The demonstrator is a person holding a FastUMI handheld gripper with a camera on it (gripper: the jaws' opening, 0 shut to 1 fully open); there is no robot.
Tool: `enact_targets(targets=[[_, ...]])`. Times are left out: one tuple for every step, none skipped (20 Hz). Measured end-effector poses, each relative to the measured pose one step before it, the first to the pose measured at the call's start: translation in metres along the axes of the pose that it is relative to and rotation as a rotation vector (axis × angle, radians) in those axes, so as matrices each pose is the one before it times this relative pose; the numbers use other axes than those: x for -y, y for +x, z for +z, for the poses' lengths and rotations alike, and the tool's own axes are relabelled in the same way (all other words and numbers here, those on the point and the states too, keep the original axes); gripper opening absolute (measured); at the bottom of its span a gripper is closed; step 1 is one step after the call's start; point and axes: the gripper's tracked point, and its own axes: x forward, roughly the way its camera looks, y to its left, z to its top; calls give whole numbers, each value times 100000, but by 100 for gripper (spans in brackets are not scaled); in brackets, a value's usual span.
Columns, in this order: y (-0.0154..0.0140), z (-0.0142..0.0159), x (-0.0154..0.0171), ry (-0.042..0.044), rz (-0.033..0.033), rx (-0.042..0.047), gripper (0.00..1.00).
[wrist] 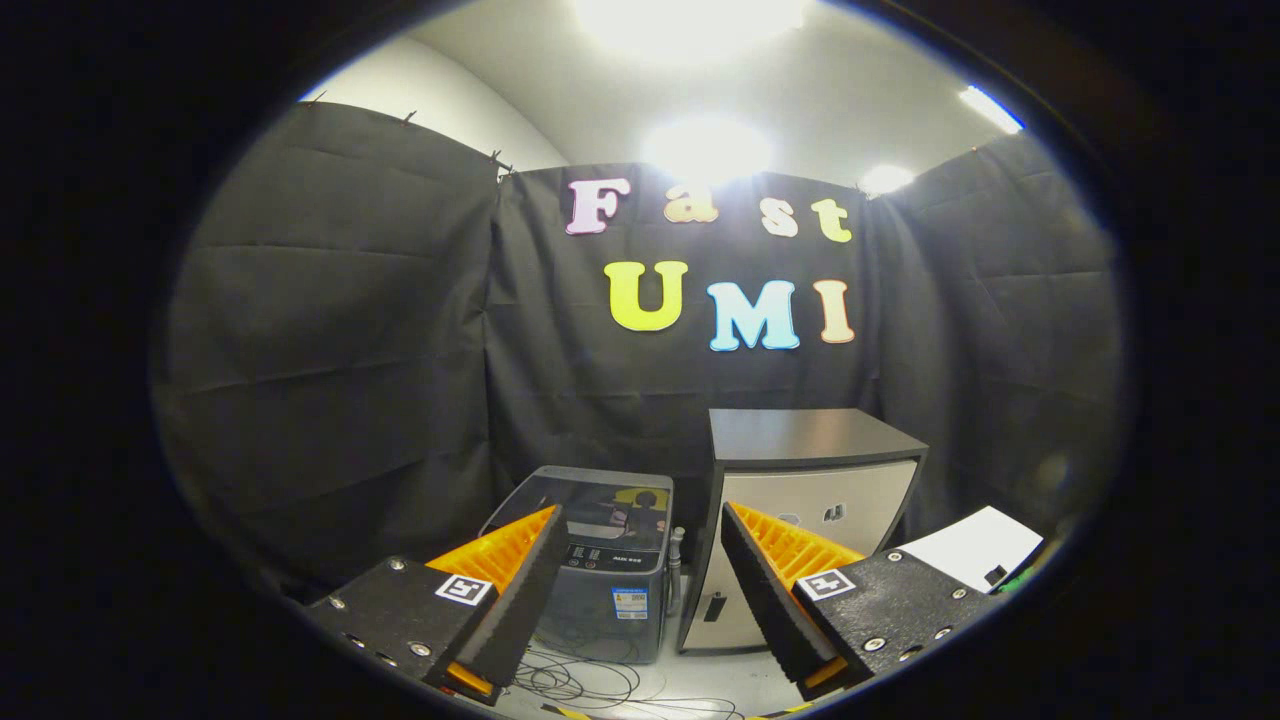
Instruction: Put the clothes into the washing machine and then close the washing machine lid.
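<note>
Gripper (640, 560): fingers spread wide, nothing between them; held well back from the appliances and aimed toward them across the floor.

Washing machine (600, 580): small grey top-loader on the floor beyond the fingers, seen between them and partly behind the left finger. Its lid (595, 510), dark and glossy, lies flat and closed on top. Control strip and a sticker show on the front face.

Clothes: none made out outside the machine. A faint yellowish shape shows on the lid, but whether that is fabric under tinted glass or a reflection cannot be told.

Cabinet (810, 500): dark-topped, pale-fronted unit standing just beside the machine, on its right, partly behind the right finger.

White sheet (985, 545): flat pale item lying to the right of the cabinet.

Cables (580, 685): loose loops on the floor in front of the machine.

Stage, as a judgement: closed lid and open, unloaded fingers fit either a point where the clothes are yet to be fetched, or one where they are inside and the lid is down again. The frame does not settle which, so no particular move can be named.
</note>
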Motion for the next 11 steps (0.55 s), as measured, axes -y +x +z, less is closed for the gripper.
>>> enact_targets(targets=[[-731,-103,44,-290,-190,-48,95],[-638,-95,-92,261,170,89,95],[-448,-45,-120,777,55,254,95],[-450,23,-7,1065,-38,360,95],[-508,-5,-54,1164,-136,336,95],[-446,92,48,919,-166,255,95],[-277,9,14,558,-116,206,95],[-264,66,97,226,-235,165,95],[-91,-10,99,-3,-265,-8,95],[-64,-92,66,-183,-198,-243,95],[-55,-109,97,-248,-181,-139,95]])
